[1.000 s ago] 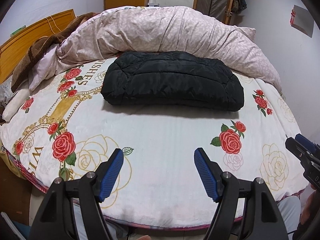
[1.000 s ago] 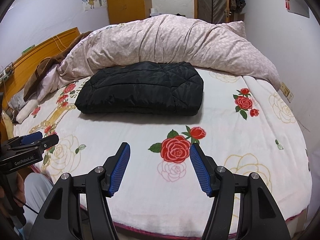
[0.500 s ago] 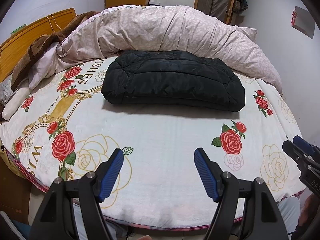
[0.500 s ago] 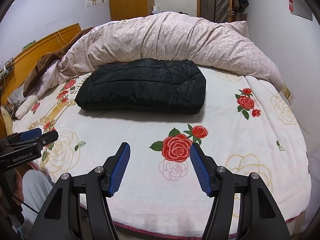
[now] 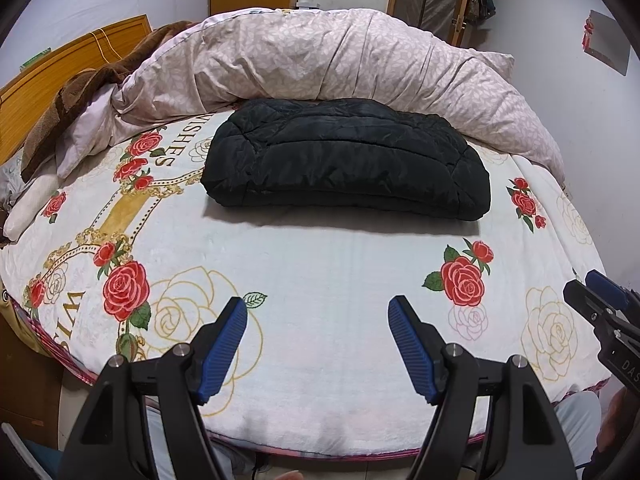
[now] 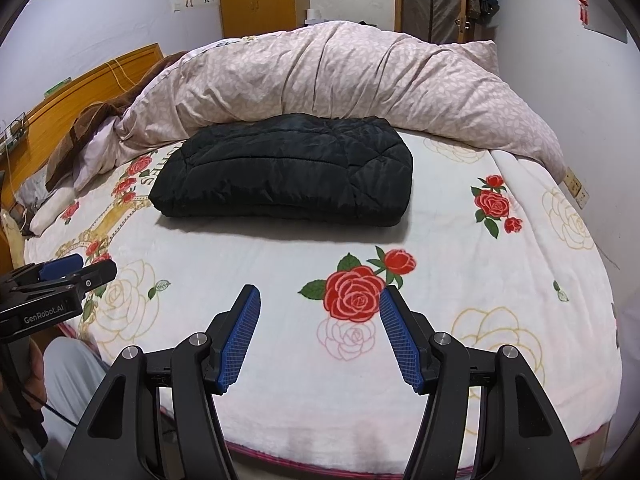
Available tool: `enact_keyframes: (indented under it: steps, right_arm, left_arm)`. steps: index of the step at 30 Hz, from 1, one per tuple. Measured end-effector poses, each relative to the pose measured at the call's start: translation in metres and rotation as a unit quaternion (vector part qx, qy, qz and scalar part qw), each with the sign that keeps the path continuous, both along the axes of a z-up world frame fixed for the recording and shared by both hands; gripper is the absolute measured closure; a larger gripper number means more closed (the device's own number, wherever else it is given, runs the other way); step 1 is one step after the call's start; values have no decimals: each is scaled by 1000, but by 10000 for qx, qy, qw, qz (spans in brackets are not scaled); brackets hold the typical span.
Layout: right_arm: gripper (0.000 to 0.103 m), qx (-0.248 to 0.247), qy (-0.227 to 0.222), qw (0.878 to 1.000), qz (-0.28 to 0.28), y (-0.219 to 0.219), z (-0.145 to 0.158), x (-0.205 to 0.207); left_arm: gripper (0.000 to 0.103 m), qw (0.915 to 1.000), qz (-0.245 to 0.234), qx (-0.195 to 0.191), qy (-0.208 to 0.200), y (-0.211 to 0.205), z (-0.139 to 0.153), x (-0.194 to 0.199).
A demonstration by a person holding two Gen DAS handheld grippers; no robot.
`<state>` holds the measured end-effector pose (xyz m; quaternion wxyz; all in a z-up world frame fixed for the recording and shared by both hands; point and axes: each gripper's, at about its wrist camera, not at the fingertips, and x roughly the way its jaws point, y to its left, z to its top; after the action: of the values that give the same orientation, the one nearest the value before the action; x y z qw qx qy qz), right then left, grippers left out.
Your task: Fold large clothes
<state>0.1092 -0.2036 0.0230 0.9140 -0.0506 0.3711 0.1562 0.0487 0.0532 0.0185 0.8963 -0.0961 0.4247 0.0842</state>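
Observation:
A black quilted jacket (image 5: 348,160) lies folded into a thick rectangle on the rose-print bed blanket (image 5: 320,264), far from both grippers; it also shows in the right wrist view (image 6: 288,172). My left gripper (image 5: 318,312) is open and empty, held above the near edge of the bed. My right gripper (image 6: 319,300) is open and empty, also above the near edge. The right gripper shows at the right edge of the left wrist view (image 5: 600,312); the left gripper shows at the left edge of the right wrist view (image 6: 60,276).
A bunched pink duvet (image 5: 340,64) lies right behind the jacket. A brown blanket (image 5: 80,96) and a wooden headboard (image 5: 60,68) are at the left. A wall (image 6: 580,100) runs along the right of the bed.
Both grippers stay open and empty. Both views have drifted slightly, the right one a little toward the bed; the jacket has not moved.

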Motion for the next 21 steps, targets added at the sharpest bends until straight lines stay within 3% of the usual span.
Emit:
enact_keyframes:
  steps: [21]
  right_arm:
    - [41,-10,-3,10000,-2,1,0,-1]
  left_arm:
    - [28,10000,-32,-15,29,-1,-2,-1]
